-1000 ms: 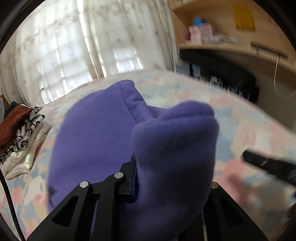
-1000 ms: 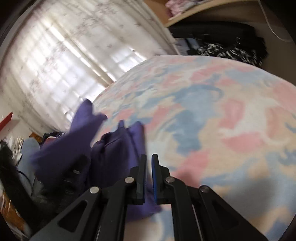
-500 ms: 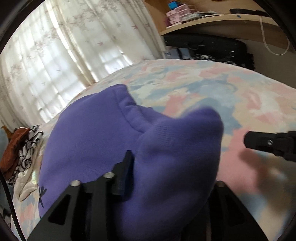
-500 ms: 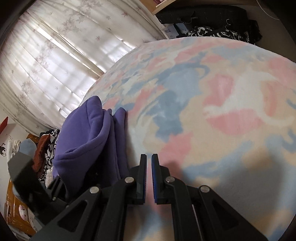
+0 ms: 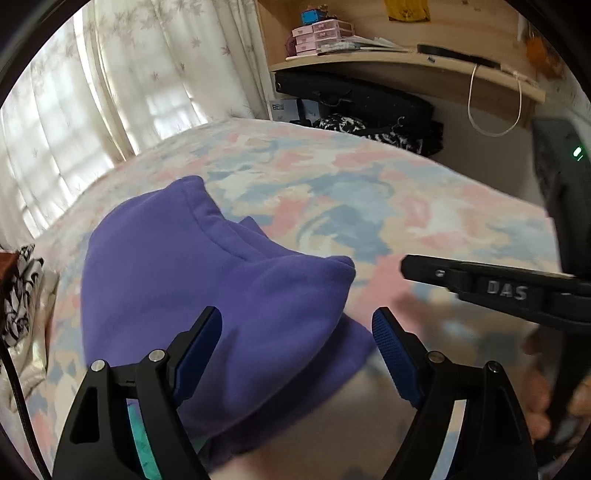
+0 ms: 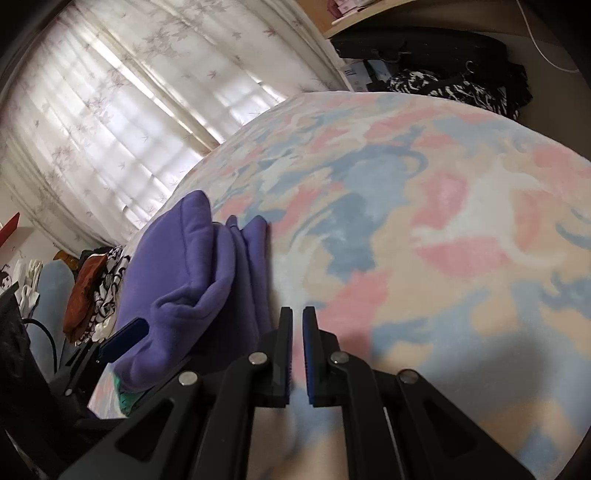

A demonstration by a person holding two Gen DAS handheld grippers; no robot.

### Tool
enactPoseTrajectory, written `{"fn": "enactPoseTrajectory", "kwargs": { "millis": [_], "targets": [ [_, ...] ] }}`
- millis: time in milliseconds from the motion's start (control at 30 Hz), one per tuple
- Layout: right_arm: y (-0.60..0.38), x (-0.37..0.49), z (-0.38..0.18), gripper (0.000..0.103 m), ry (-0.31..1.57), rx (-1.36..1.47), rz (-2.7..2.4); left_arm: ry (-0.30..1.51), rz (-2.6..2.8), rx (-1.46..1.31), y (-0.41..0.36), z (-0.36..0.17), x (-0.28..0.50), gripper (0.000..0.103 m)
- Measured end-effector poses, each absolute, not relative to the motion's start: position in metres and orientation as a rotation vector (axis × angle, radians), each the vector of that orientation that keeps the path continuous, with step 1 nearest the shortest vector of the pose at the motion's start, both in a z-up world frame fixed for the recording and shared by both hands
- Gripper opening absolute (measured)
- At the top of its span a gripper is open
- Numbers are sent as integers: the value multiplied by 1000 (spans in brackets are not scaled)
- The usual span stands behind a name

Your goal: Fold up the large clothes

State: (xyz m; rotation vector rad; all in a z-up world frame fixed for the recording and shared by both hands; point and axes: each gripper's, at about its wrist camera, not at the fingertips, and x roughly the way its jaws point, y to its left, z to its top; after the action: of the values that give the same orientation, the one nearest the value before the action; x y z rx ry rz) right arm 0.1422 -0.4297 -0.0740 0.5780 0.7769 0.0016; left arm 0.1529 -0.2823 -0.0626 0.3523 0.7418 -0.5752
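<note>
Sheer white curtains (image 5: 122, 85) with a faint leaf print are seen across the window, and in front of them a bed (image 6: 424, 229) is spread with a fleecy blanket in pink, blue, cream and peach patches. On its left part one purple sweatshirt (image 5: 177, 273) is laid in a thick folded bundle: soft fleece, plain, a stitched band along its upper edge, several layers stacked at the right side in the right wrist view, and a sliver of teal fabric peeking out beneath. One garment of that kind is counted.

Two grippers are in play. The left gripper (image 5: 295, 354) is held just over the near end of the bundle, and its jaws have just been opening; they are now spread wide, the purple cloth lying between them but pressed by neither blue pad. The right gripper (image 6: 297, 354) is poised over bare blanket just beside the sweatshirt, its jaws brought almost together with nothing between them. On its side, in the left wrist view, the letters "DAS" can be read.

Beyond the bed a wooden shelf (image 5: 406, 62) is seen, with three small pink drawer boxes (image 5: 317, 35) on it; any print on them is too small to read. A heap of black-and-white and rust clothes (image 6: 96, 288) is piled at the bed's left edge.
</note>
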Motion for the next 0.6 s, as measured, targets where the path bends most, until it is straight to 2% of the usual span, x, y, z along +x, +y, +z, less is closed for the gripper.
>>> {"fn": "enactPoseTrajectory", "kwargs": {
  "millis": [133,167,300,400,467,600],
  "targets": [
    [-419,143,-57,41,765,543,36,763,-538,284,-250,-38,165,82],
    [-416,145,-50,46,758,532,55,772,-524,260,-240,-34,171,82],
    [-403,160,-26,49,757,477,116,812,-431,161,-199,-23,203,82],
    [-396,185,-11,57,780,479,195,842,-348,87,-168,-22,231,82],
    [-393,207,-6,62,810,517,257,879,-318,51,-153,-30,253,82],
    [-381,261,-11,65,893,534,325,939,-314,15,-137,-46,288,82]
  ]
}}
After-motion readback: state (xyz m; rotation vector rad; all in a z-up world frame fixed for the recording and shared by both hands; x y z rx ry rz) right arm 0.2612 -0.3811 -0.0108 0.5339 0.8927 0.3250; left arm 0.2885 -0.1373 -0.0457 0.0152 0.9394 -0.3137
